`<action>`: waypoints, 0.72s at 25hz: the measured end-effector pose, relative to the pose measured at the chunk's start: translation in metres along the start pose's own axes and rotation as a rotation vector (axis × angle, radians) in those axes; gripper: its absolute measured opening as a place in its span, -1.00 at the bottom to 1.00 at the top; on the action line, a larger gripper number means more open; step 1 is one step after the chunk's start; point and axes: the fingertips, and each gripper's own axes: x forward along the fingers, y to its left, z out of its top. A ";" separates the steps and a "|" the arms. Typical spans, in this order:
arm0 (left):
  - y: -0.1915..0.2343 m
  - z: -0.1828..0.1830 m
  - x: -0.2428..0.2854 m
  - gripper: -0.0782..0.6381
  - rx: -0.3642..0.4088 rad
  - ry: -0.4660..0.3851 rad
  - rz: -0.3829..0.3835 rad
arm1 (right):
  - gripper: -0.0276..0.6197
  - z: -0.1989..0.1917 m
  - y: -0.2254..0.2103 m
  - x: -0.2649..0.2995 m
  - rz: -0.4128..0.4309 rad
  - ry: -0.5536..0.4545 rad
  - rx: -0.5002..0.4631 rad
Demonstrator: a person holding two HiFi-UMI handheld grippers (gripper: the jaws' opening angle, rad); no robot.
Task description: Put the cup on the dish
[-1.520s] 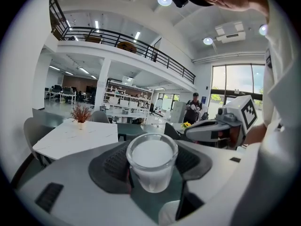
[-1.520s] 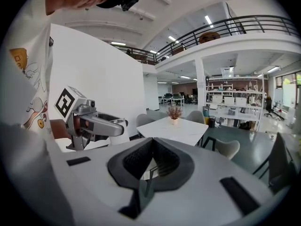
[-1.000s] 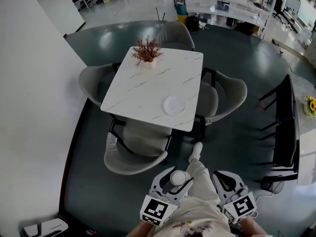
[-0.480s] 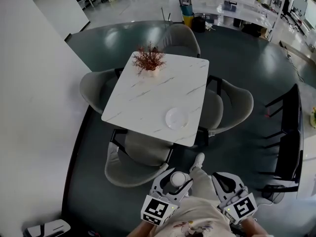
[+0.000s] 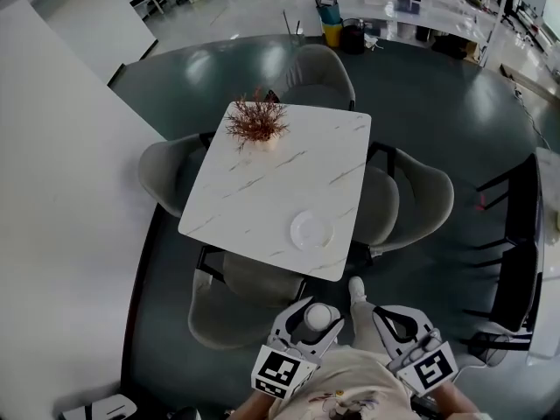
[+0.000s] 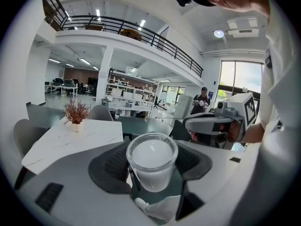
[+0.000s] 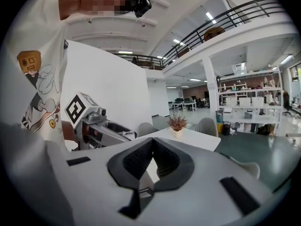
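Marble table (image 5: 262, 191) bears dish (image 5: 311, 231); left gripper (image 5: 317, 313), low at waist, clamps cup (image 6: 151, 159) upright; right gripper (image 7: 153, 140) beside, jaws together, empty.

The person has walked nearer to the bench (image 5: 262, 191): in the head view it now sits lower in the frame vs. a moment ago. The dish (image 5: 312, 231) is closer to the left gripper (image 5: 320, 312) w/ the cup (image 5: 316, 317). The plant (image 5: 255, 122) has slid down the frame too, and the near chair (image 5: 226, 315) now lies just beside that gripper.
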 end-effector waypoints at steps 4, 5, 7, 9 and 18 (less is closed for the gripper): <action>0.014 0.016 0.024 -0.01 0.013 -0.004 0.003 | -0.90 0.009 -0.023 0.016 0.017 -0.016 -0.035; 0.018 0.020 0.030 -0.01 0.011 -0.004 0.012 | -0.90 0.011 -0.028 0.019 0.023 -0.020 -0.034; 0.023 0.029 0.039 -0.01 0.002 -0.015 0.035 | -0.90 0.016 -0.040 0.024 0.042 -0.021 -0.043; 0.028 0.040 0.048 -0.01 -0.002 -0.030 0.054 | -0.90 0.021 -0.051 0.029 0.065 -0.015 -0.058; 0.056 0.056 0.075 -0.01 -0.048 -0.048 0.197 | -0.90 -0.004 -0.111 0.071 0.156 0.104 -0.009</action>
